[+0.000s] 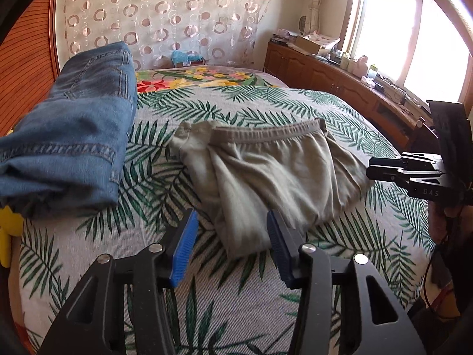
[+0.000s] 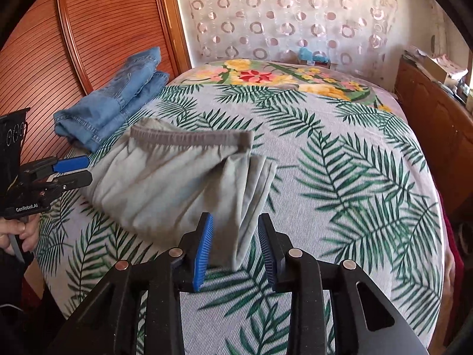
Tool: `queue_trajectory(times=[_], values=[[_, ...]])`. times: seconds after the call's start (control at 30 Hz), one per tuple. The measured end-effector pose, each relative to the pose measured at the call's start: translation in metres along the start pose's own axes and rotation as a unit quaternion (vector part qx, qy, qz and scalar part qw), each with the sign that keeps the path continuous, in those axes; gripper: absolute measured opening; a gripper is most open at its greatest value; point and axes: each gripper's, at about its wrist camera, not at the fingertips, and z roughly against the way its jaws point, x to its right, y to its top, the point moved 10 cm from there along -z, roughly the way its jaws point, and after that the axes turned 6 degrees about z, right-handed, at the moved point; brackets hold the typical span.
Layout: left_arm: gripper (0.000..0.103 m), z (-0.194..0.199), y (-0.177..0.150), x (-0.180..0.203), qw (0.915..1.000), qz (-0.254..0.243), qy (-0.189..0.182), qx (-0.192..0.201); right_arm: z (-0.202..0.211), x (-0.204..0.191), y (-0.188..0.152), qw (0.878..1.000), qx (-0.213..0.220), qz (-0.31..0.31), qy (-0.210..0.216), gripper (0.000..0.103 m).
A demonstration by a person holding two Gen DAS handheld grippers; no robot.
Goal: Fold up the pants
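Left wrist view showed the left gripper point(image 1: 232, 242) spread wide and holding nothing, its blue pads point(image 1: 184, 247) just short of the folded grey pants point(image 1: 266, 171) on the leaf-print bedspread point(image 1: 340, 236); the right gripper point(image 2: 235, 248) likewise stood spread, empty, beside folded jeans point(image 1: 68, 136).

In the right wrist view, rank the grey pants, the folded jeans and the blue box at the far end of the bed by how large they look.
1. grey pants, largest.
2. folded jeans.
3. blue box, smallest.
The box lies farthest from the camera, so its true size is unsure.
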Motion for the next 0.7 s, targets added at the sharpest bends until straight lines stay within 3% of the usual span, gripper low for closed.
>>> queue_trajectory(times=[0.3, 0.47, 0.63, 0.7], values=[[0.041, -0.003, -0.016, 0.005, 0.9999, -0.005, -0.006, -0.011, 0.002, -0.009, -0.017, 1.000, -0.011, -0.013, 0.004, 0.033], [0.031, -0.010, -0.018, 0.005, 0.9998, -0.007, -0.010, -0.018, -0.002, -0.009, -0.017, 1.000, -0.013, -0.015, 0.001, 0.033], [0.013, -0.008, -0.016, 0.007, 0.9998, -0.012, -0.015, -0.007, -0.005, -0.010, -0.016, 1.000, -0.008, -0.007, 0.001, 0.033], [0.012, -0.004, -0.014, 0.007, 0.9998, -0.013, -0.017, -0.001, -0.005, -0.010, -0.017, 1.000, -0.006, -0.006, 0.001, 0.027]])
